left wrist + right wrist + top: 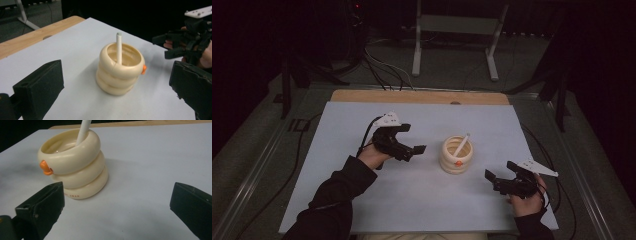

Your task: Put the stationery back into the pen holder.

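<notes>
Both my left hand-held gripper (412, 145) and right hand-held gripper (497, 172) are spread, empty. Between them, the cream ringed cup (456, 155) looks rigid, glossy, probably slippery; I'd grip its ridged waist.

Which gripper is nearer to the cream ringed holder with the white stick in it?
Left. The left gripper hovers just beside the cream holder on its left, jaws open. The right gripper sits lower right of it, farther off, also open.

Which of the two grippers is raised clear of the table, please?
The left gripper, on the cup's left: it is held up over the sheet, its plate uppermost. The right gripper sits low by the near edge.
</notes>
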Motion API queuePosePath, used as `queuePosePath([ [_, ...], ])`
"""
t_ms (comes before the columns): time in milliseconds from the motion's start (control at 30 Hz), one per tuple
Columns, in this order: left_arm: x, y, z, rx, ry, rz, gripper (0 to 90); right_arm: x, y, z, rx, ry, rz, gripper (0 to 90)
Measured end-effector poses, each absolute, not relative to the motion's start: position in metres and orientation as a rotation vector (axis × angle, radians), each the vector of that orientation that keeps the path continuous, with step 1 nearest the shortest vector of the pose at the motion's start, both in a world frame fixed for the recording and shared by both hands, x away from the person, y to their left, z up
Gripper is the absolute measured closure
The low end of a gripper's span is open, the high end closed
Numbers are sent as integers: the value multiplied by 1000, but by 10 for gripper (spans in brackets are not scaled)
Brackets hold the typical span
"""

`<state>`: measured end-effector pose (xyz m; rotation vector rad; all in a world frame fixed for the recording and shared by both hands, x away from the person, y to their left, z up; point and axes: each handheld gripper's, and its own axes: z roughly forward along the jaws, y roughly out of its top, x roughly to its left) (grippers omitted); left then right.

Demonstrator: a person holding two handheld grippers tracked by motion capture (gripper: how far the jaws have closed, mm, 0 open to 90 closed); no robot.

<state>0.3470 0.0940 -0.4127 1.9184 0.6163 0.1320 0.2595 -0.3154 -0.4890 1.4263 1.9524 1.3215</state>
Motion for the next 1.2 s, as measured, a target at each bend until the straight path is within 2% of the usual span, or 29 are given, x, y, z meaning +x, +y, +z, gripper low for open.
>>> queuePosePath([
  [600,317,151,-442,1895,678,174,1,259,-314,-489,1416,1957,1309,0],
  [1200,280,199,-489,1889,778,206,1,260,-311,-490,1405,1969,1306,0],
])
